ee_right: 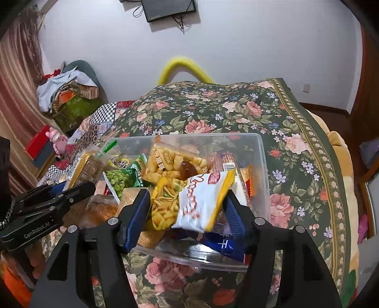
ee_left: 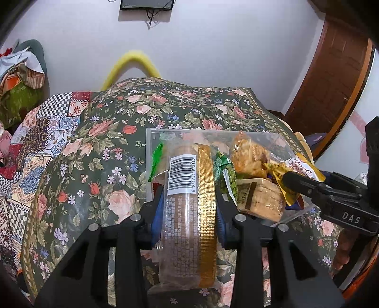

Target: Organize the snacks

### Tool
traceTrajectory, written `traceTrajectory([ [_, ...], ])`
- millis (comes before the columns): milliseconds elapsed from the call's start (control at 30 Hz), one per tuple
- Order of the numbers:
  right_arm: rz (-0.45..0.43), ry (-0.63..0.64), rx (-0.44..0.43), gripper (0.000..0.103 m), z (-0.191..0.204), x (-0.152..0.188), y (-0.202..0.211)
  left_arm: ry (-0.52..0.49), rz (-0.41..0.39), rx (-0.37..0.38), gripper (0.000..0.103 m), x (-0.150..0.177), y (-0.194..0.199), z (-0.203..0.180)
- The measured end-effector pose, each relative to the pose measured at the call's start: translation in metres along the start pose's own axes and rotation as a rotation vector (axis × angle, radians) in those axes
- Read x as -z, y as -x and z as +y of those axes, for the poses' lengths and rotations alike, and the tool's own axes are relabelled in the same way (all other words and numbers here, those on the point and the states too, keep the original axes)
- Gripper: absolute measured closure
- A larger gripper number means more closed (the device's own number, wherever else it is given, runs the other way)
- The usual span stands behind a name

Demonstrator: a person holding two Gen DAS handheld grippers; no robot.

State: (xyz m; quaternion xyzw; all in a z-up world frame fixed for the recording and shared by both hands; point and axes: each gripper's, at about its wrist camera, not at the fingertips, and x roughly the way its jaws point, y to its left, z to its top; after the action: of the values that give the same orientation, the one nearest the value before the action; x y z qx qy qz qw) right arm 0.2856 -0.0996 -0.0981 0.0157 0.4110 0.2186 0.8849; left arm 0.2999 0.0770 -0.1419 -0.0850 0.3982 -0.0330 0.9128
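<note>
Gripping: left gripper [ee_left: 189, 201] pinching a barcoded biscuit sleeve [ee_left: 187, 213].
Right gripper [ee_right: 187, 208]: clamped on yellow-and-white snack bag [ee_right: 201, 201].
Clear plastic bin [ee_right: 264, 165]: twelve o'clock, on the floral cloth [ee_right: 236, 111].

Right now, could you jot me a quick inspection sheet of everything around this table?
Surface: floral tablecloth, covering the table.
Job's things: clear plastic bin filled with snack packs; long cracker sleeve; white and yellow snack bag.
Clutter: pile of cloth and boxes by the wall.
Grippers: left gripper, jaws clamped on the cracker sleeve at the bin; right gripper, jaws clamped on the snack bag above the bin.
Cables: cords hanging under a wall-mounted screen.
Surroundings: white wall, curtain, wooden door.
</note>
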Motion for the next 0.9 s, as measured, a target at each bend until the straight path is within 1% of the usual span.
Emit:
traceTrajectory([
  [100,-0.004,0.008,0.004,0.041,0.002,0.0,0.007,0.005,-0.009,-0.002,0.066,-0.002,0.009,0.0],
  [200,-0.021,0.014,0.003,0.041,0.003,-0.001,0.019,0.015,-0.043,0.009,0.065,-0.005,0.029,-0.002],
  [333,-0.062,0.025,0.002,0.041,0.007,-0.003,0.043,-0.002,-0.096,0.011,0.065,-0.008,0.06,-0.009],
  [400,-0.092,0.042,0.008,0.04,0.013,-0.003,0.06,-0.023,-0.116,0.005,0.061,-0.007,0.072,-0.014],
  [467,-0.122,0.053,0.005,0.037,0.017,-0.002,0.076,-0.049,-0.117,-0.005,0.058,-0.001,0.079,-0.019],
  [500,-0.134,0.056,0.001,0.034,0.019,-0.001,0.082,-0.062,-0.108,-0.011,0.058,0.004,0.08,-0.02],
  [567,-0.155,0.061,-0.003,0.033,0.022,0.002,0.095,-0.071,-0.077,-0.033,0.058,0.014,0.078,-0.02],
  [600,-0.162,0.065,-0.006,0.033,0.023,0.004,0.1,-0.069,-0.067,-0.032,0.058,0.02,0.079,-0.019],
  [667,-0.172,0.066,-0.013,0.033,0.024,0.008,0.108,-0.059,-0.066,-0.027,0.058,0.031,0.087,-0.018],
  [733,-0.189,0.071,-0.004,0.033,0.026,0.015,0.118,-0.042,-0.097,-0.023,0.058,0.042,0.104,-0.016],
  [900,-0.227,0.082,0.011,0.033,0.033,0.031,0.14,-0.019,-0.188,-0.017,0.058,0.056,0.146,-0.022],
])
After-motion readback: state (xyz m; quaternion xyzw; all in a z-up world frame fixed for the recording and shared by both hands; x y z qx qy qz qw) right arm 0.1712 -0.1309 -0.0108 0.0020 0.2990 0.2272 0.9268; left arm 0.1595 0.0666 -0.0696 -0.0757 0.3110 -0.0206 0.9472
